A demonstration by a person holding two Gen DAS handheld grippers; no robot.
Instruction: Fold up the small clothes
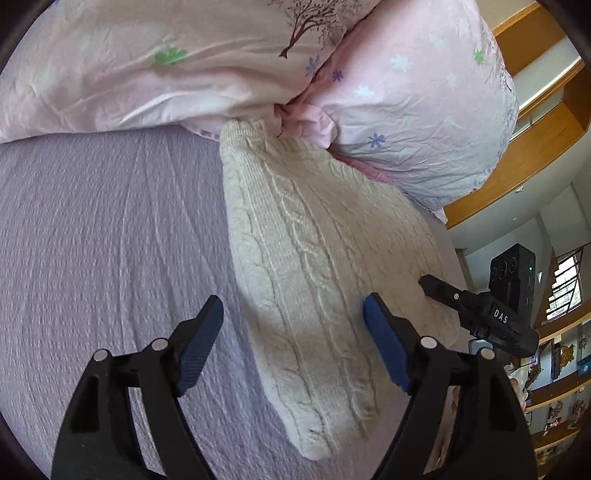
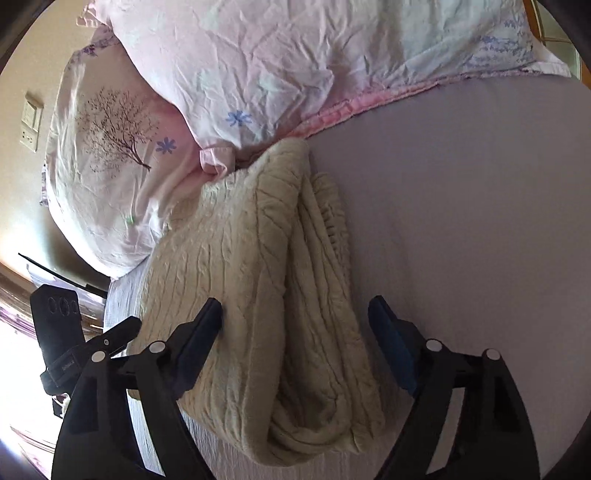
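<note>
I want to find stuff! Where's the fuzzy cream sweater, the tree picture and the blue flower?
Cream cable-knit sweater (image 1: 314,258): left wrist view, middle of its knit.
Brown tree print (image 2: 110,129): right wrist view, its branches.
Blue flower print (image 2: 238,119): right wrist view, flower's centre.

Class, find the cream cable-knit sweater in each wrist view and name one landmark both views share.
Left wrist: cream sweater runs from centre to lower right, between the open left gripper jaws.
Right wrist: sweater fills centre-left, folded, ahead of the open right gripper.
Shared landmark: the tree-print pillow.
</note>
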